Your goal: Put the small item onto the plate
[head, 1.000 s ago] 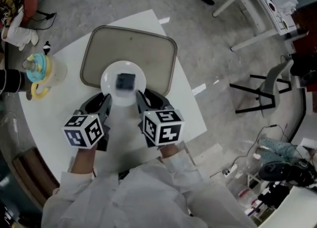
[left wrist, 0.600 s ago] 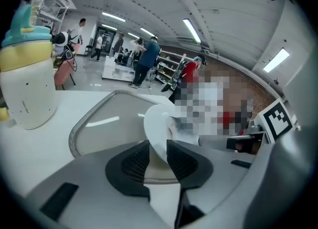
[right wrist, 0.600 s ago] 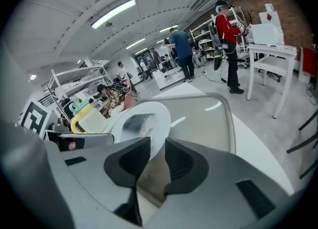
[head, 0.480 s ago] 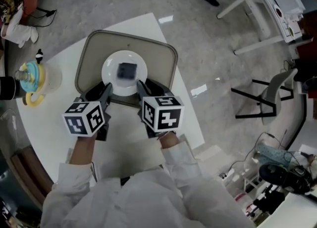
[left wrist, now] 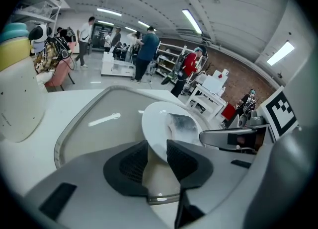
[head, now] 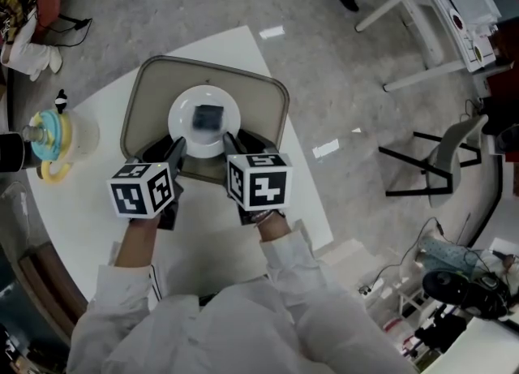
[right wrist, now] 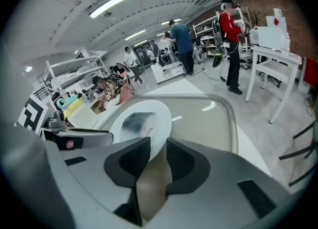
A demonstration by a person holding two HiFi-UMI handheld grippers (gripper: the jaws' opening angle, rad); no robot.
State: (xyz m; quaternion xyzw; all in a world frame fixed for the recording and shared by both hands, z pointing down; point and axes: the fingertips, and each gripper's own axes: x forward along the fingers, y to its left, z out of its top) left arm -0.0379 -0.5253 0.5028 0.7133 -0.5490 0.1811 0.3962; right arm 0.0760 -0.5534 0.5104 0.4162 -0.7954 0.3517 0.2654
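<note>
The left gripper [head: 176, 150] and right gripper [head: 232, 144] clamp the round white plate [head: 183, 108] at seven and five o'clock, its small dark square item [head: 208, 118] centred between.

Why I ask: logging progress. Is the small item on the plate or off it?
On it. In the head view the dark small item lies at the middle of the white plate.
</note>
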